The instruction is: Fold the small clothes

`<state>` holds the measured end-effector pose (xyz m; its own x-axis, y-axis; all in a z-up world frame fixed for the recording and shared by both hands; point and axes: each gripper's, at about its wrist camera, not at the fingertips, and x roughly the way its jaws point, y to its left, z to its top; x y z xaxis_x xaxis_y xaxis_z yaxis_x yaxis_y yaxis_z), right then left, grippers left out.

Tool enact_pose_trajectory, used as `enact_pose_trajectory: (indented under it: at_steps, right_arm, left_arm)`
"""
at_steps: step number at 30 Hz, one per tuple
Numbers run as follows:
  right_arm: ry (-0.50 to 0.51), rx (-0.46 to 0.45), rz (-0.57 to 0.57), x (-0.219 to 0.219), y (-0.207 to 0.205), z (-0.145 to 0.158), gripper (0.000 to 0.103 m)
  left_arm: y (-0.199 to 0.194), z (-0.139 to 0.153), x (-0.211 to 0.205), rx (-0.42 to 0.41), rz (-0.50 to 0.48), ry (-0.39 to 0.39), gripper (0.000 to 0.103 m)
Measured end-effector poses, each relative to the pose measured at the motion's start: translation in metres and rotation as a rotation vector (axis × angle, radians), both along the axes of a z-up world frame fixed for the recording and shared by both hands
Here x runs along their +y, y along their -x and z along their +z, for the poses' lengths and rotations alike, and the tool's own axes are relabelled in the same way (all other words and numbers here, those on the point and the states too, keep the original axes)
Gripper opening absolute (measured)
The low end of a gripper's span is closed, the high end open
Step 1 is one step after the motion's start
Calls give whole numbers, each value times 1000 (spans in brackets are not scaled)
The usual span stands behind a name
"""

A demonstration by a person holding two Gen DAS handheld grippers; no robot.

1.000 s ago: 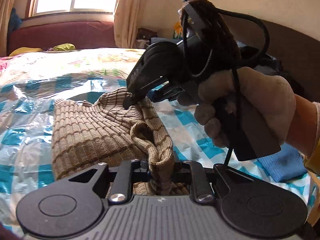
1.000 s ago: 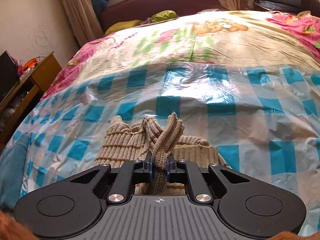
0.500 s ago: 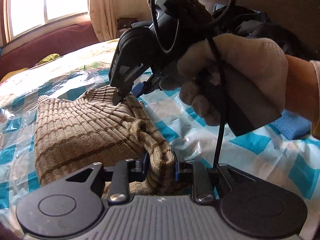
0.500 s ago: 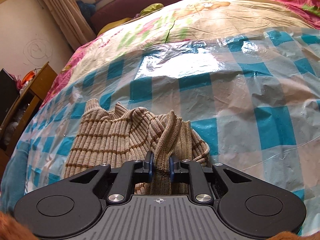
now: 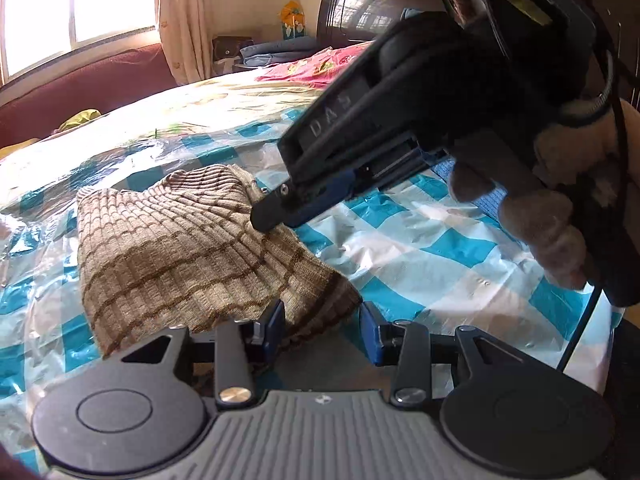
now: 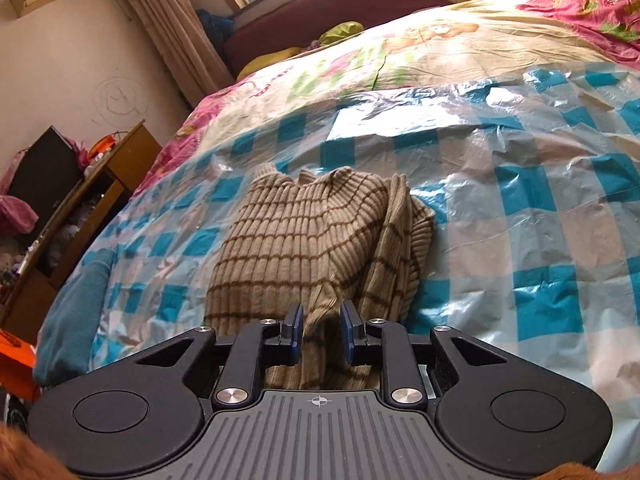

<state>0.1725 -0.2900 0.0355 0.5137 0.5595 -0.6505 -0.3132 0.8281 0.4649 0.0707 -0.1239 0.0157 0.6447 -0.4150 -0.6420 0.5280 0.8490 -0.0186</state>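
A small beige ribbed sweater with brown stripes (image 5: pixel 172 248) lies folded on the blue checked plastic sheet (image 5: pixel 420 248); it also shows in the right wrist view (image 6: pixel 296 240). My left gripper (image 5: pixel 324 328) is open, its jaws apart on either side of the sweater's near corner. My right gripper (image 6: pixel 322 330) is open, with a fold of the sweater lying loosely between its jaws. In the left wrist view the right gripper (image 5: pixel 276 216) rests its tips on the sweater's far edge, held by a gloved hand (image 5: pixel 540 208).
The sheet covers a bed with a floral quilt (image 6: pixel 440 52). A blue cloth (image 6: pixel 72 308) lies at the bed's left edge. A wooden side cabinet (image 6: pixel 80 208) stands left of the bed. A dark headboard (image 5: pixel 360 12) and folded clothes (image 5: pixel 276 50) are at the back.
Both grippers have opened and let go of the sweater, which now lies flatter on the sheet. Both grippers have drawn back a little.
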Motion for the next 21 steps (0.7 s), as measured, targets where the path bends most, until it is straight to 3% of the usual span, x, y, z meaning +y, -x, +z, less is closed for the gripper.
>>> enact_pose_trajectory:
  at_steps: [3,6,10,11,13,16,21]
  right_arm:
    - [18,21,35,11,7,-14,22]
    - [77,44,-2,7,11,-31,5]
    - [89,87,-48,-8,25,-51,4]
    - [99,81,-48,-8,27,-50,5]
    - [96,57,-50,-6,27,-40,16]
    - [57,1,-72,-8,21,-19,17]
    - [39,-71,-145,2,-23,-4,30]
  left_arm:
    - [4,3,14,22,20,7,45]
    - [2,8,32,15,58,4,45]
    - [-20,6,47,-1,136,0,46]
    - [-27,3,50,1,154,1,46]
    - [-38,-2,55,9,183,-1,46]
    - [-49,-10,58,26,198,1,46]
    - [-49,-13,55,26,194,2,46]
